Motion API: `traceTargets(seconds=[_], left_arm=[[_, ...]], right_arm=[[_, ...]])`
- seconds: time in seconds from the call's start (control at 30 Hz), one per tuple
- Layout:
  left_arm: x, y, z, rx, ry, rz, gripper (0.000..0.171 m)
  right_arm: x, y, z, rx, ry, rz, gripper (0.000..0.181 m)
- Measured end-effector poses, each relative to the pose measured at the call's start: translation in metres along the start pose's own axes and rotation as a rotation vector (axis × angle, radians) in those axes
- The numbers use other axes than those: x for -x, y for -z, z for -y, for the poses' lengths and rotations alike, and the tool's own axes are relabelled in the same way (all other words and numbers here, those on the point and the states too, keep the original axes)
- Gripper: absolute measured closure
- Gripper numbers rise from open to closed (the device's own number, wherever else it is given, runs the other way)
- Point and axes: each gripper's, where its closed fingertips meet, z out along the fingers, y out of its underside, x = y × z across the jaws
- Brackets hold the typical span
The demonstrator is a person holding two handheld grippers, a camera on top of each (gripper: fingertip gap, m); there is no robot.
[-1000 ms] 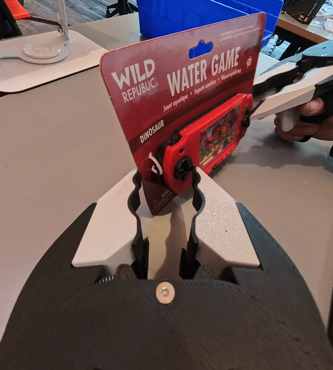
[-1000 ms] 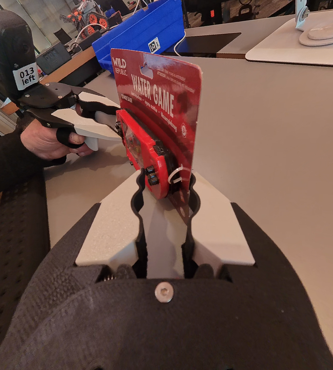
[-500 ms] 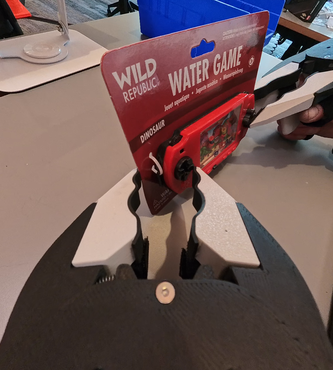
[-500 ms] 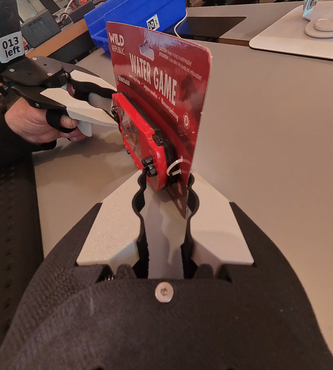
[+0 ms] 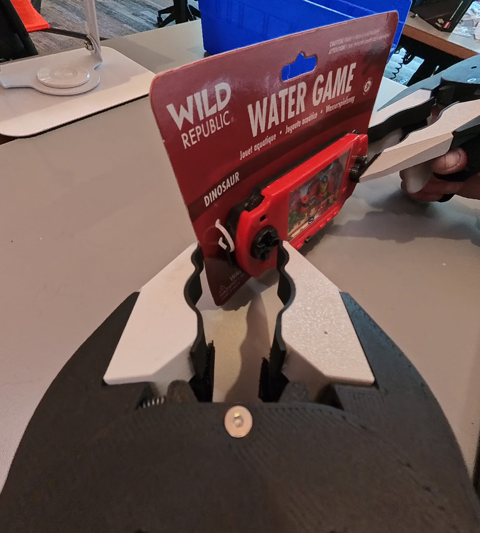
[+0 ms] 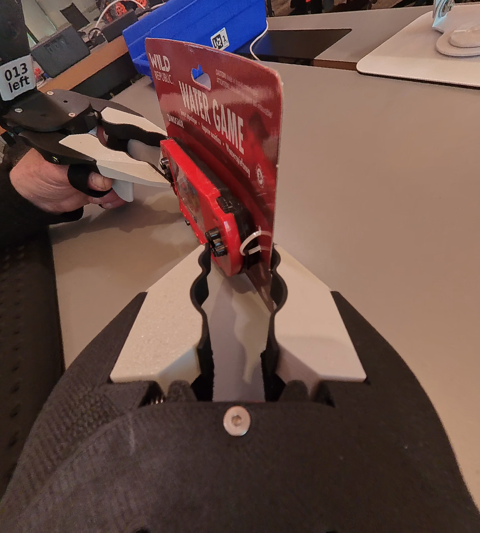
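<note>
A red handheld water-game toy (image 5: 299,207) is tied with white zip ties to a dark red backing card (image 5: 262,101). The card stands upright just above the grey table (image 5: 60,216). My left gripper (image 5: 238,251) is shut on the toy's near end and the card's lower corner. My right gripper (image 5: 362,170) grips the far end, held by a hand (image 5: 463,173). In the right wrist view, my right gripper (image 6: 238,253) is shut on the toy (image 6: 204,196) and card (image 6: 233,115). The left gripper (image 6: 164,161) clamps the opposite end.
A blue bin (image 5: 262,26) stands behind the card and also shows in the right wrist view (image 6: 192,28). A white stand on a white mat (image 5: 60,75) sits at the back left of the table. A dark perforated surface (image 6: 11,317) runs along the table edge.
Both grippers stay shut on the package. It has shifted only slightly with them, and the right wrist view has tipped a little lower.
</note>
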Motion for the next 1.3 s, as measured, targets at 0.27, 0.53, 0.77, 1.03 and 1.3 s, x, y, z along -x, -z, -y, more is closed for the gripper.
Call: traceTargets(seconds=[0.27, 0.53, 0.77, 1.03, 1.3], left_arm=[[-0.001, -0.001, 0.0, 0.001, -0.003, 0.006, 0.122], [-0.002, -0.001, 0.0, 0.001, 0.0, 0.004, 0.122], [-0.001, -0.001, 0.0, 0.002, 0.003, 0.006, 0.123], [0.006, -0.003, 0.003, 0.034, 0.036, -0.003, 0.123], [0.018, -0.01, 0.007, 0.065, 0.108, -0.034, 0.123]], right_arm=[[0.0, 0.001, -0.001, 0.007, 0.004, 0.0, 0.143], [0.0, 0.002, 0.001, -0.004, 0.008, -0.007, 0.143], [-0.001, 0.002, 0.001, 0.012, 0.001, -0.007, 0.15], [-0.007, -0.005, 0.004, 0.055, -0.032, 0.024, 0.145], [-0.016, -0.013, 0.007, 0.099, -0.062, 0.081, 0.144]])
